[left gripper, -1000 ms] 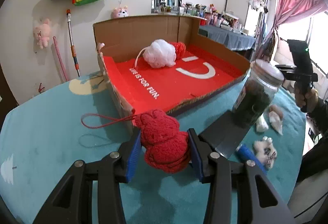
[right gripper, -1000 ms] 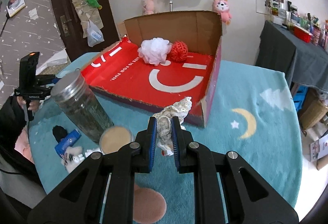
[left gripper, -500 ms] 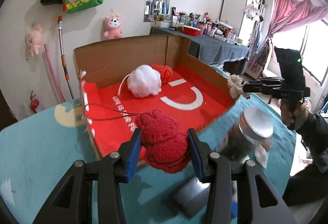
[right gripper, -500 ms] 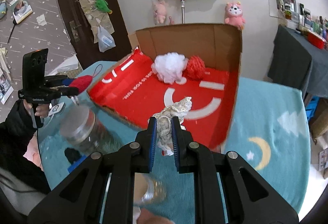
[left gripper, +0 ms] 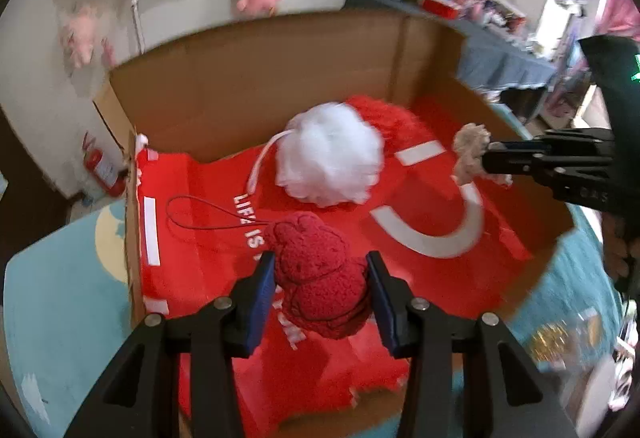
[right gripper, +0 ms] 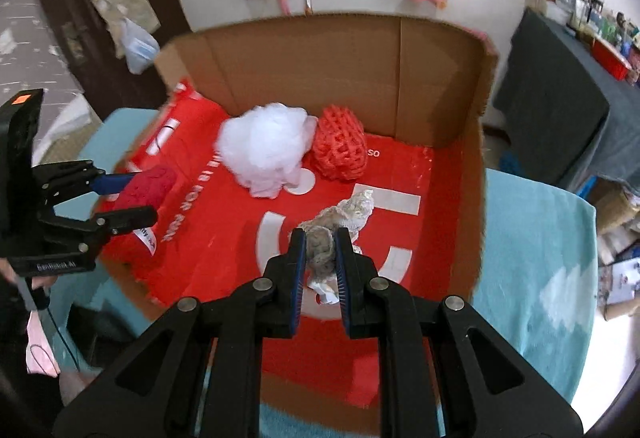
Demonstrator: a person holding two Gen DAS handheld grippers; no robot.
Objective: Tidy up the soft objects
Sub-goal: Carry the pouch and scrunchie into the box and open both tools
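Both grippers have swung in from the teal-covered counter (right gripper: 536,238) and now hang over the open cardboard box (right gripper: 344,61), where a second ago they were short of its near edge. The left gripper (left gripper: 320,292) has its jaws pressed against the sides of a red knitted plush (left gripper: 320,278), whose red cord (left gripper: 200,213) trails toward the box's left wall. The right gripper (right gripper: 321,258) has its jaws nearly together, pinching a cream lace bundle (right gripper: 340,222) that sticks out ahead of the pads.

Already lying on the box's red liner (right gripper: 224,238), toward the back wall, are a white mesh puff (right gripper: 264,149) and a red net ball (right gripper: 340,149), touching each other. The plush is above the left front part of the liner, the lace above the middle right.

With both soft things now carried inside the box's outline, the transport step looks about finished. What remains, most likely, is lowering and letting go; the blurred edges suggest the hands are moving quickly, so settling first would help.
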